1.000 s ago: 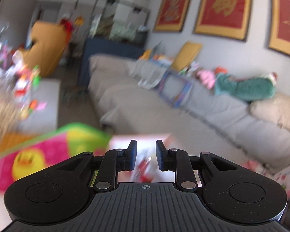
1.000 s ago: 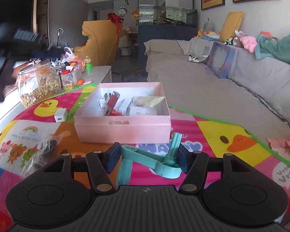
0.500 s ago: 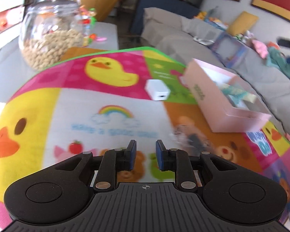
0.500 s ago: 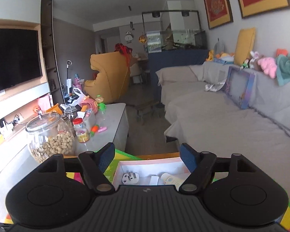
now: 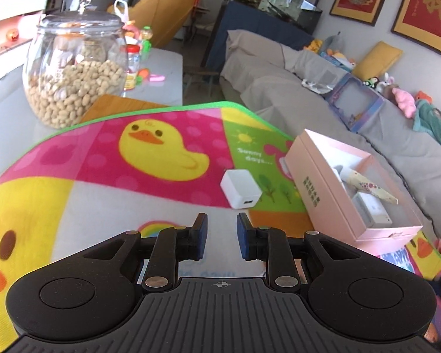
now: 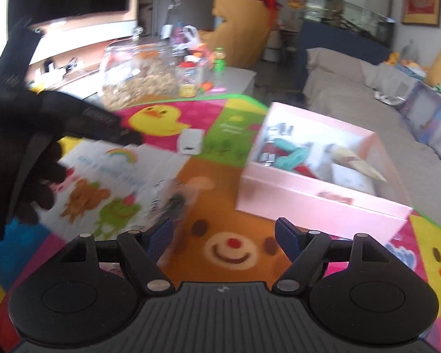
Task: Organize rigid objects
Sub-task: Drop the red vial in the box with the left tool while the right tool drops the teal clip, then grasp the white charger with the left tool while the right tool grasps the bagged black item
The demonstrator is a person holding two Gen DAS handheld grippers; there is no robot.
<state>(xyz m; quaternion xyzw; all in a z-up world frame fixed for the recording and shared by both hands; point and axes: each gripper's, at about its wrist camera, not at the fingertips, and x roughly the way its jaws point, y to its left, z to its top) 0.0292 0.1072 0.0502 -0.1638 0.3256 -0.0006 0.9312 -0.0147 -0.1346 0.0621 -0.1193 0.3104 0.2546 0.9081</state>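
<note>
A white charger cube (image 5: pixel 240 188) lies on the colourful play mat (image 5: pixel 108 158), just ahead of my left gripper (image 5: pixel 222 236), which is partly open and empty. The pink box (image 5: pixel 332 194) to its right holds several small items. In the right wrist view the box (image 6: pixel 317 197) holds a teal clip (image 6: pixel 291 154) and a patterned tube (image 6: pixel 358 158). My right gripper (image 6: pixel 225 239) is wide open and empty above the mat. A clear bag with a dark object (image 6: pixel 170 203) lies near its left finger. The charger cube (image 6: pixel 191 141) sits further off.
A glass jar of nuts (image 5: pixel 75 70) stands on the grey table beyond the mat, with small bottles (image 5: pixel 133 58) beside it. A grey sofa (image 5: pixel 323 108) runs along the right. The left gripper and gloved hand (image 6: pixel 29 135) show at left in the right wrist view.
My right gripper let go of the teal clip, which now lies in the pink box, and swung back over the mat. My left gripper swung down toward the charger cube.
</note>
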